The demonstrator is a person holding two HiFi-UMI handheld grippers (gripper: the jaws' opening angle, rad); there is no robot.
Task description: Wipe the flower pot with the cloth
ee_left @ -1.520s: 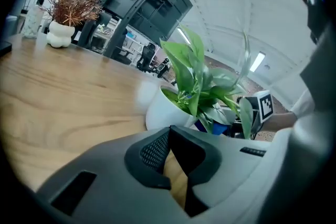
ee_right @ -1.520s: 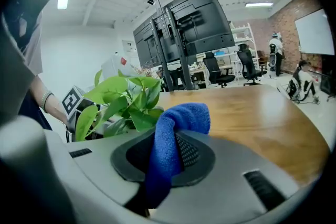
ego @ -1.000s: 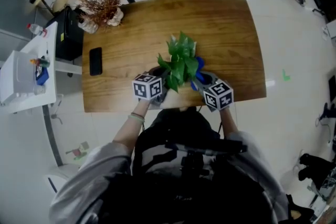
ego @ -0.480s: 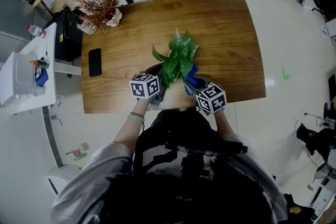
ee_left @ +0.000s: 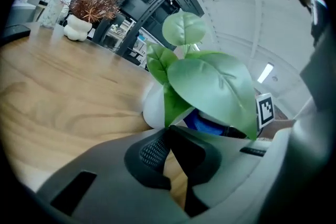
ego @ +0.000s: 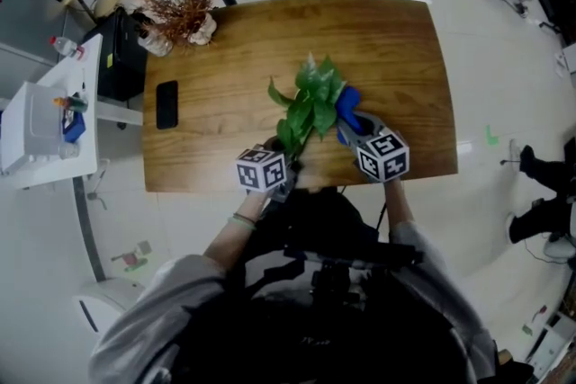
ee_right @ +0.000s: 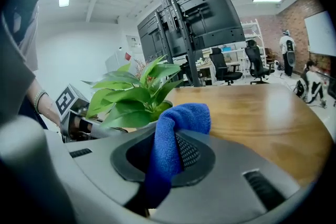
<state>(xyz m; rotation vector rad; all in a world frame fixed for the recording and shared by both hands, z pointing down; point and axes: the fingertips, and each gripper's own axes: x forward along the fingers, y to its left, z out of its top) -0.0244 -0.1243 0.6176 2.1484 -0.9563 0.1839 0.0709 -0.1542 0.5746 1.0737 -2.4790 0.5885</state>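
Note:
A leafy green plant (ego: pixel 310 102) stands in a white flower pot (ee_left: pixel 153 109) near the front middle of the wooden table (ego: pixel 387 49); in the head view the leaves hide the pot. My right gripper (ego: pixel 353 126) is shut on a blue cloth (ego: pixel 346 106), (ee_right: pixel 173 136), which sits against the plant's right side. The cloth bulges out between the right fingers (ee_right: pixel 191 152). My left gripper (ego: pixel 283 165) is at the plant's near left, its jaws shut just short of the pot, with a leaf (ee_left: pixel 168 105) ending at the tips. I cannot tell whether it pinches that leaf.
A dried brown plant in a white vase (ego: pixel 184 9) stands at the table's far left corner, with a black phone (ego: pixel 165 105) lying near the left edge. A white side cart (ego: pixel 45 126) stands left of the table. The front table edge runs just under both grippers.
My right gripper has carried the cloth up and away, from the pot's near right to the plant's right side. The left gripper has drawn back toward the front edge.

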